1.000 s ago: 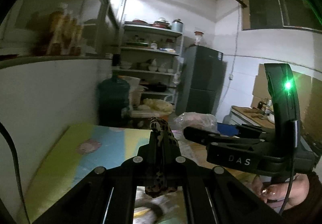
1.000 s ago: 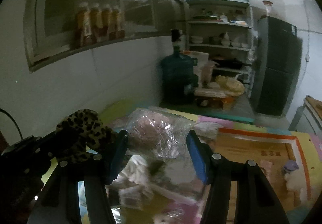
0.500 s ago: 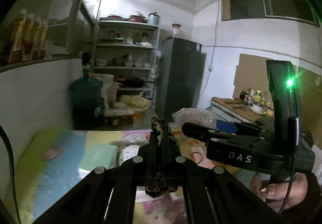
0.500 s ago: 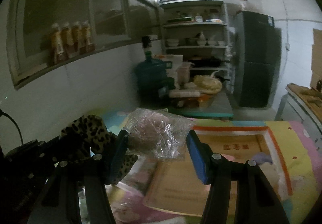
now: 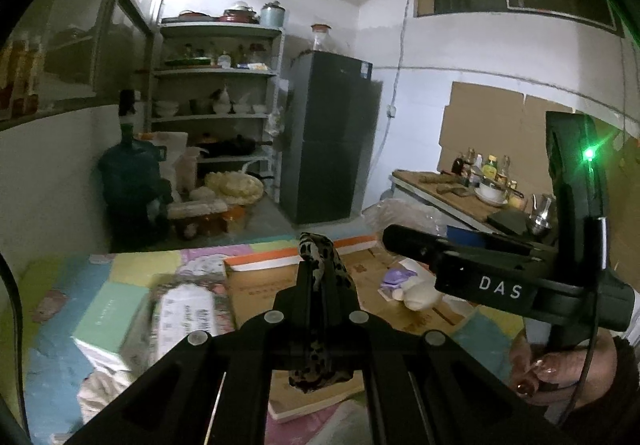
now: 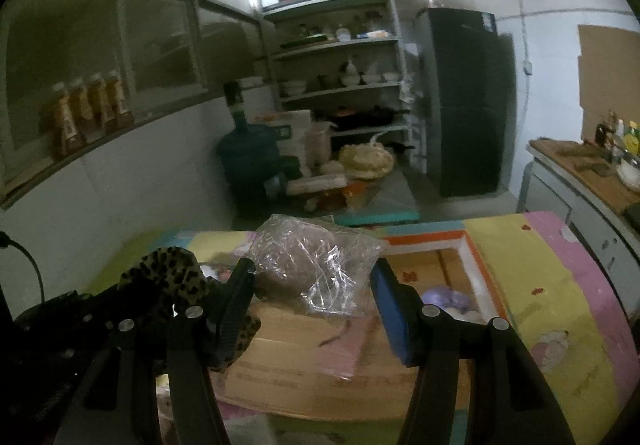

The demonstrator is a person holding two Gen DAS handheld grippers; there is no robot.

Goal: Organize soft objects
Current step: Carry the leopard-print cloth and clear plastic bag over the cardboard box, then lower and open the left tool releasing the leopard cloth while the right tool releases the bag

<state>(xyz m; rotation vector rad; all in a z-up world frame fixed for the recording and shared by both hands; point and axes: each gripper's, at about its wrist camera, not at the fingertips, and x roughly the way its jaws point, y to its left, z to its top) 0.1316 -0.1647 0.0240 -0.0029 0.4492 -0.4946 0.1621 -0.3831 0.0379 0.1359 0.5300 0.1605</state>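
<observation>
Kitchen storeroom, dim, white walls; one low surface covered by a patchwork play mat (image 6: pixel 532 277) in yellow, pink and blue.

Grippers — two, each hand-held.
- Left gripper (image 5: pixel 318 273): jaws fully closed, clamped on one leopard-print fabric piece (image 5: pixel 320 253), which loops above the tips and hangs below them. The same fabric shows at the left in the right wrist view (image 6: pixel 168 277).
- Right gripper (image 6: pixel 316 293): jaws about half open; one clear plastic bag (image 6: pixel 316 261) with a pinkish soft thing inside sits between its fingers (image 6: pixel 390 305). It looks held there, above the mat, though pad contact is hard to see. One hand (image 5: pixel 560 369) with painted nails grips its handle, where one green light glows.

On the mat, below both grippers:
- One flat cardboard box (image 6: pixel 300 377) with an orange-and-white rim, open; inside it one small purple and cream soft toy (image 5: pixel 404 285).
- One mint-green box (image 5: pixel 108 317) at the left, with one printed packet (image 5: pixel 188 305) just beside it — blurred.
- One pale crumpled cloth (image 5: pixel 100 393) at the near left edge.

Beyond the mat:
- One blue water jug (image 6: pixel 248 157) on the floor.
- One shelf rack (image 6: pixel 340 45), four tiers, with bowls and pots.
- One dark refrigerator (image 6: pixel 468 105).
- Four orange bottles (image 6: pixel 88 105) on a window ledge.
- One counter (image 5: pixel 460 193) at the right with several bottles, number unclear.
</observation>
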